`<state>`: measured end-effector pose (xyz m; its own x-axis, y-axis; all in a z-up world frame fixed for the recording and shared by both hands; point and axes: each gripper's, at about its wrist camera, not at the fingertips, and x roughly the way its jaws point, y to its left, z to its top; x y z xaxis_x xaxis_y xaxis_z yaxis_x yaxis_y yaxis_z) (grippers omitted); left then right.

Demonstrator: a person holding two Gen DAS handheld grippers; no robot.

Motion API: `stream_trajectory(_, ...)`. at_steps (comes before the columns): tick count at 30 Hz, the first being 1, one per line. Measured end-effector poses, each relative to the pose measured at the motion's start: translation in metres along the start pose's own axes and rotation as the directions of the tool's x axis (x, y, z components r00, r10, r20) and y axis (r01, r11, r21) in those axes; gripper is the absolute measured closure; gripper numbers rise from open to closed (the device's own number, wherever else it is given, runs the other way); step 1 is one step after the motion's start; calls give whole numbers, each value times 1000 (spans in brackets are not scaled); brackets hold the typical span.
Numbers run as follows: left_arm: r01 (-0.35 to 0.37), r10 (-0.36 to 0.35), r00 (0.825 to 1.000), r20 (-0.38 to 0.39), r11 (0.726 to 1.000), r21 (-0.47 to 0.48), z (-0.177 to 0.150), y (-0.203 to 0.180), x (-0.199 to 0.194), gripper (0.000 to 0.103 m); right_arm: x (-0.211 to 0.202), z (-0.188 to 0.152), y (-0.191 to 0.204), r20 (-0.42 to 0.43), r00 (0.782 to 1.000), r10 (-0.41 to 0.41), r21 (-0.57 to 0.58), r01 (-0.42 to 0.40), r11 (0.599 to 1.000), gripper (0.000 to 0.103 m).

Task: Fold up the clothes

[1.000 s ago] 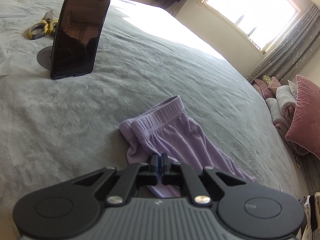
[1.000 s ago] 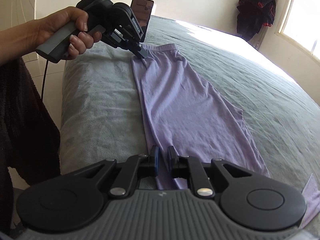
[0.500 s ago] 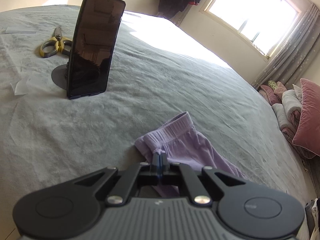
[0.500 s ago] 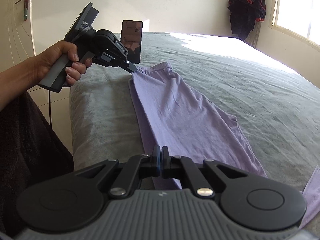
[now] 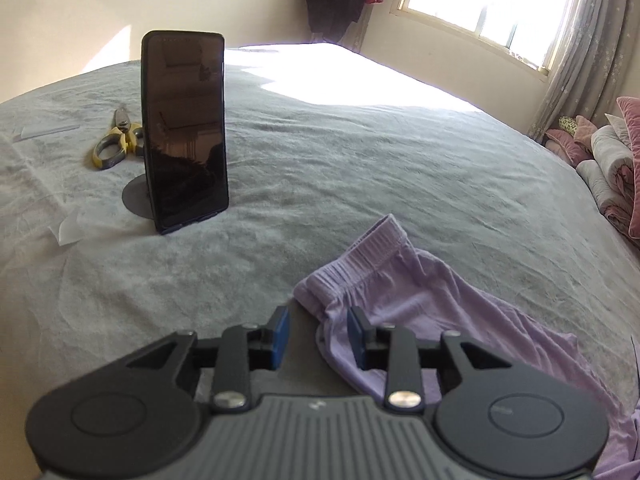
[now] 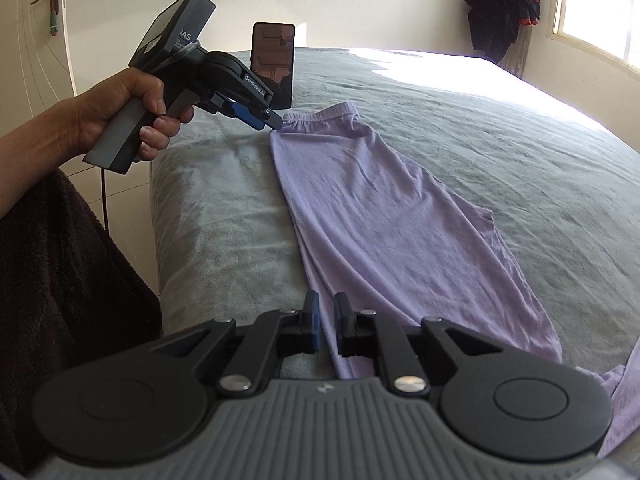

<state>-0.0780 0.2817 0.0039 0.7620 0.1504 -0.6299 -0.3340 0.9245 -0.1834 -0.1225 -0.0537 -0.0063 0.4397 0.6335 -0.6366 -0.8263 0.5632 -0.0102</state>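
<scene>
A: Trousers (image 6: 384,216), pale lilac, lie lengthwise on the grey bed (image 6: 540,168) in front of you, legs stacked, waistband (image 5: 360,248) at the far end near the propped phone (image 5: 184,128).

B: And where do my tools stand?

A: Your left tool (image 5: 318,334) is opening. Its blue pads are apart, the waistband corner lies loose between them, and neither pad presses on it. Your right tool (image 6: 326,326) is opening too, with a narrow gap. The trouser edge passes under that gap, and I see no clamp on it.

B: So which step is this?

A: By my reading, you have just laid the garment flat and let go at both ends. The lengthwise fold looks done; the crosswise fold is not yet made.

B: What does the next move need?

A: Likely a fresh hold on one end, both layers together, carried over to meet the other end. Watch the hem by your right tool: part of it hangs off the bed's edge.

B: Anything else around?

A: Yellow-handled scissors (image 5: 116,146) and paper scraps (image 5: 66,232) beyond the phone, well apart from the cloth. Pillows (image 5: 616,164) to the right.

B: Any writing?

A: On your left tool, seen from the right camera, "GenRobot.AI" on the side, and letters ending "DAS" on the top block. Smaller print there is unreadable.
</scene>
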Motion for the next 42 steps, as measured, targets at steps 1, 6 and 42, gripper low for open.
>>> stream_trajectory(1, 9, -10, 1000, 17, 1000, 19, 1, -4, -4, 64, -2, 1, -6, 5, 1000, -9, 21, 9, 1000, 87)
stream_trajectory(6, 105, -110, 993, 43, 989, 106, 2, -32, -15, 61, -13, 0, -33, 22, 996, -91, 96, 88, 991, 65)
stream_trajectory(42, 672, -597, 721, -352, 478, 566, -110, -227, -49, 57, -64, -71, -166, -171, 891, -420, 507, 445, 738, 101)
